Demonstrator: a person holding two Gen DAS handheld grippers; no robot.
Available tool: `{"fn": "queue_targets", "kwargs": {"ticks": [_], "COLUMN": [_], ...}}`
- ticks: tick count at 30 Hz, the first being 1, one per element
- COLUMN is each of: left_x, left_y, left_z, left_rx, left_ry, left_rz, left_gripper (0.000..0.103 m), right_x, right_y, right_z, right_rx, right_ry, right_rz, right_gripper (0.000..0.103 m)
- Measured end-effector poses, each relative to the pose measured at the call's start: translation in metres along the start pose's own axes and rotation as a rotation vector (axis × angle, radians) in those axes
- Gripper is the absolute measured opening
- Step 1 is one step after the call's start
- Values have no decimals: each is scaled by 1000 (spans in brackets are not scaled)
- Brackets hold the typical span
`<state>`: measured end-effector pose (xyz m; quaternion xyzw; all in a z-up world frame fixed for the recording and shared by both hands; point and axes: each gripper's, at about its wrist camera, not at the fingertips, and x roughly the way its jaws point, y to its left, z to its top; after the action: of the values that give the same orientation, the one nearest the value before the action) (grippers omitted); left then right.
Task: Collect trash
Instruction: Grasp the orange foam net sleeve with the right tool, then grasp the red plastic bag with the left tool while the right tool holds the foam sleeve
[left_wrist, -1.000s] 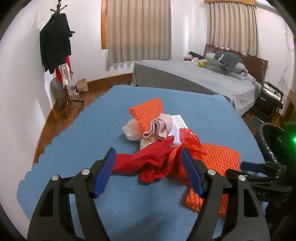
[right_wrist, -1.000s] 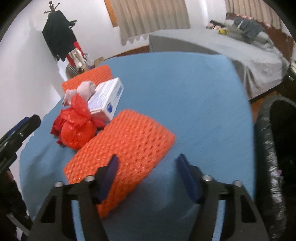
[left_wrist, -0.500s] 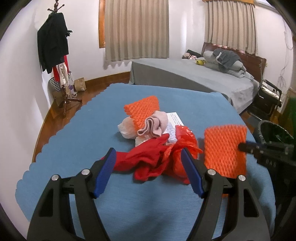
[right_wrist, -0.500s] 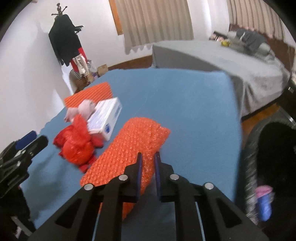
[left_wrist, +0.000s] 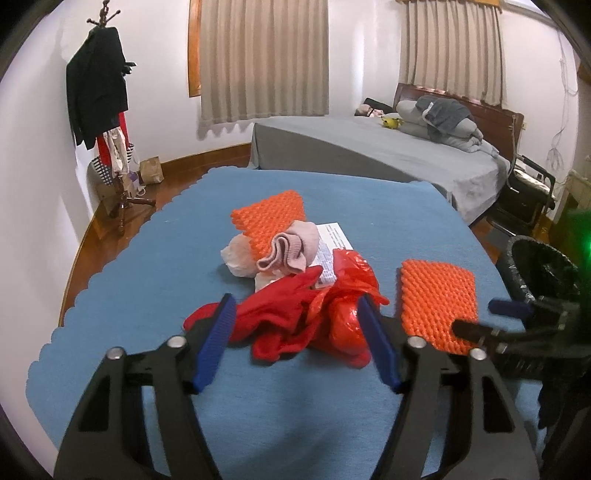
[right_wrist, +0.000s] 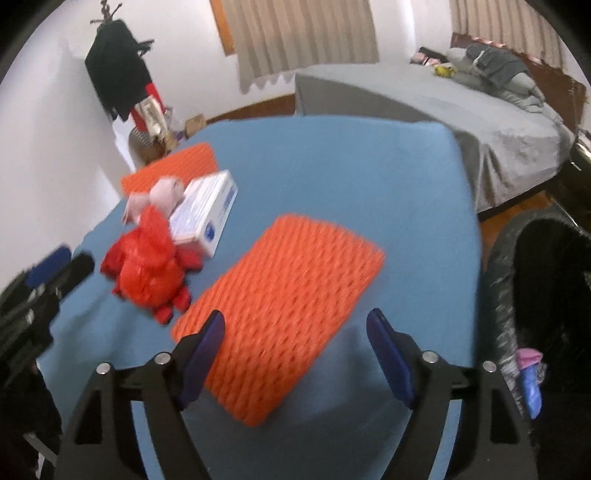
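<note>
An orange foam mesh sheet (right_wrist: 280, 314) lies flat on the blue table (right_wrist: 351, 177), just ahead of my open, empty right gripper (right_wrist: 295, 332); it also shows in the left wrist view (left_wrist: 437, 299). My left gripper (left_wrist: 297, 317) is open, with a red cloth (left_wrist: 273, 321) and a red plastic bag (left_wrist: 347, 299) lying between its fingers. Behind them lie a pink cloth (left_wrist: 291, 247), a white box (right_wrist: 207, 210) and a second orange mesh sheet (left_wrist: 269, 218). A black-lined trash bin (right_wrist: 535, 295) stands right of the table.
A grey bed (left_wrist: 388, 158) stands beyond the table. A coat rack (left_wrist: 107, 110) with clothes stands at the left wall. A black chair (left_wrist: 524, 199) is at the far right. The bin holds some pink and blue trash (right_wrist: 530, 376).
My right gripper shut on the orange mesh sheet and lifted it, then opened; the sheet now lies flat on the table again. The left gripper stayed open over the red pile.
</note>
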<state>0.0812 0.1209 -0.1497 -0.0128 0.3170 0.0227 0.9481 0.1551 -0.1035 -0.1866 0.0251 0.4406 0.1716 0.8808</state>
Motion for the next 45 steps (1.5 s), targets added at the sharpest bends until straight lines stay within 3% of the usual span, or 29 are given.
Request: {"fn": "queue_targets", "kwargs": {"ticks": [1, 3, 7, 9, 11, 16, 20, 26, 45], "left_x": [0, 0, 1, 3, 5, 19, 33, 26, -14], "left_y": [-1, -4, -11, -15, -21, -34, -43, -45, -69], "left_z": [0, -1, -3, -4, -5, -7, -10, -7, 30], "left_rx": [-1, 3, 12, 19, 29, 52, 71, 70, 49], "left_ry": [2, 1, 4, 9, 15, 54, 92, 62, -56], "left_rz": [-5, -10, -28, -37, -46, -68, -78, -79, -141], "left_gripper": [61, 60, 60, 60, 57, 39, 12, 7, 6], "right_x": [4, 9, 6, 3, 1, -8, -14, -26, -89], "right_y": [0, 1, 3, -1, -6, -16, -22, -26, -44], "right_z": [-3, -8, -7, -5, -3, 2, 7, 12, 27], "right_rx": [6, 23, 10, 15, 20, 26, 26, 20, 21], "right_ry": [20, 42, 27, 25, 23, -5, -23, -57, -197], "right_rz": [6, 36, 72, 77, 76, 45, 34, 37, 32], "right_gripper": [77, 60, 37, 19, 15, 14, 14, 14, 14]}}
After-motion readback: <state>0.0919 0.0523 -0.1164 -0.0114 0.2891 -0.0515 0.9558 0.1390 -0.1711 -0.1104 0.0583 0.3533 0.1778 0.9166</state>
